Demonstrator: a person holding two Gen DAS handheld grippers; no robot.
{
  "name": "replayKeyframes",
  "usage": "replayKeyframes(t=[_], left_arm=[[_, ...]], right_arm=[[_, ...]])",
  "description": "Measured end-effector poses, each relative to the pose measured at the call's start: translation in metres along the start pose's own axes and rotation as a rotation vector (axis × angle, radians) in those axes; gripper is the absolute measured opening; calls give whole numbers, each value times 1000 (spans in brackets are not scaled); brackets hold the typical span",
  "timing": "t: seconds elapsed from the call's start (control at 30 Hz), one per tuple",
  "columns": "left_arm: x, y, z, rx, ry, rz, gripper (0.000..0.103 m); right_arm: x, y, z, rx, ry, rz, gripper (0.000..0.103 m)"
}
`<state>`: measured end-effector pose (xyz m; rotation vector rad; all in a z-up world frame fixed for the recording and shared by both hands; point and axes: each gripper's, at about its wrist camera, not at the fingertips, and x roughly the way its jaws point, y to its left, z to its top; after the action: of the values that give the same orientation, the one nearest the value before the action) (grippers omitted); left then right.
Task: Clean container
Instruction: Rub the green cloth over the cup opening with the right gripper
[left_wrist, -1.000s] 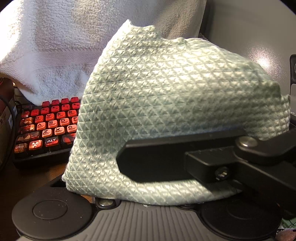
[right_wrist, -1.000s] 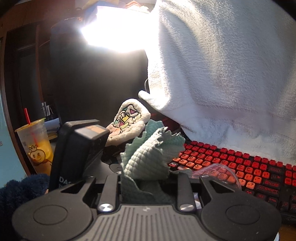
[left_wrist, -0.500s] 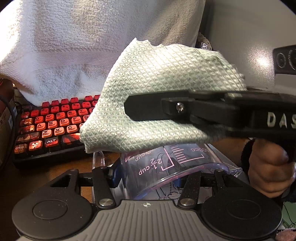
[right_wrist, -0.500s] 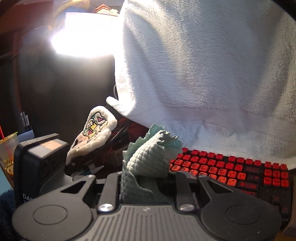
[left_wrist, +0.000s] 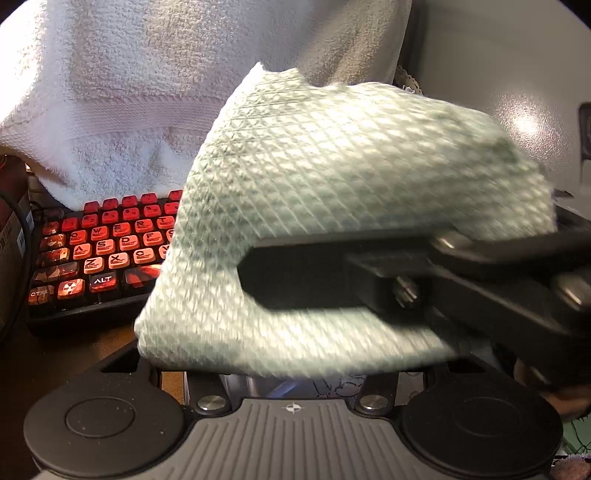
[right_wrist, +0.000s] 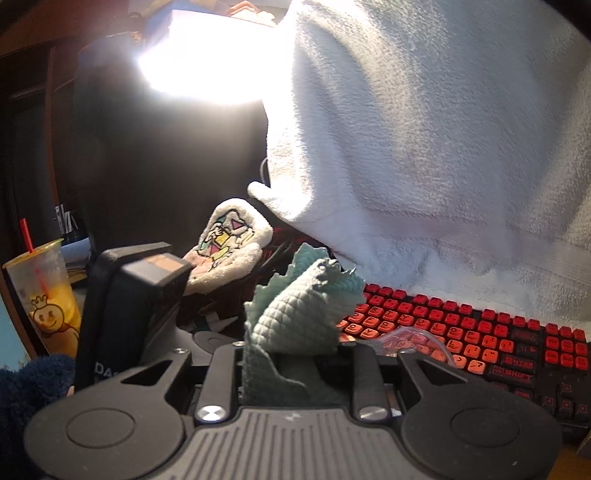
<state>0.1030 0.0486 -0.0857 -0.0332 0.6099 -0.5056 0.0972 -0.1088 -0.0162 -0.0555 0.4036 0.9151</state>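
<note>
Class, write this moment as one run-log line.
task: clean container | right tongs: shut on green cloth | left tongs: state unclear, cloth covers container | backdrop: red keyboard

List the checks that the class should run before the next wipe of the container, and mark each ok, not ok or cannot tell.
1. Cloth clamped in right gripper: ok.
2. Container gripped firmly by left gripper: cannot tell, the cloth hides the fingers.
3. Cloth touching the container's inside: cannot tell, hidden.
4. Left wrist view sharp enough to judge: not ok, blurred.
5. Drink cup upright and off to the side: ok.
</note>
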Motion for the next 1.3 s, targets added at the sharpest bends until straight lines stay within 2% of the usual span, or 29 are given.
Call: replayKeyframes(t=[0.27, 0.37, 0.57, 0.73, 0.9, 1.0, 1.13, 1.3], left_arm=[[6, 5, 3, 1, 0, 0, 50], [10, 9, 5, 4, 1, 0, 50], [11, 10, 6, 2, 1, -2, 50], [12, 12, 6, -1, 1, -4, 50], [13, 13, 7, -6, 1, -7, 50], [12, 13, 6, -5, 1, -6, 50], [12, 13, 7, -5, 1, -6, 50], [11, 11, 6, -4, 1, -6, 50]], right_arm=[[7, -24, 8, 69, 0, -49, 19], [7, -30, 9, 108, 7, -37, 19], [-2, -15, 6, 125, 8, -67, 20], [-14, 14, -2, 92, -8, -90, 21], [-21, 25, -8, 74, -31, -115, 20], [-16, 18, -6, 67, -45, -164, 20], [-3, -1, -3, 58, -70, -297, 19], [0, -22, 3, 113, -63, -316, 20]])
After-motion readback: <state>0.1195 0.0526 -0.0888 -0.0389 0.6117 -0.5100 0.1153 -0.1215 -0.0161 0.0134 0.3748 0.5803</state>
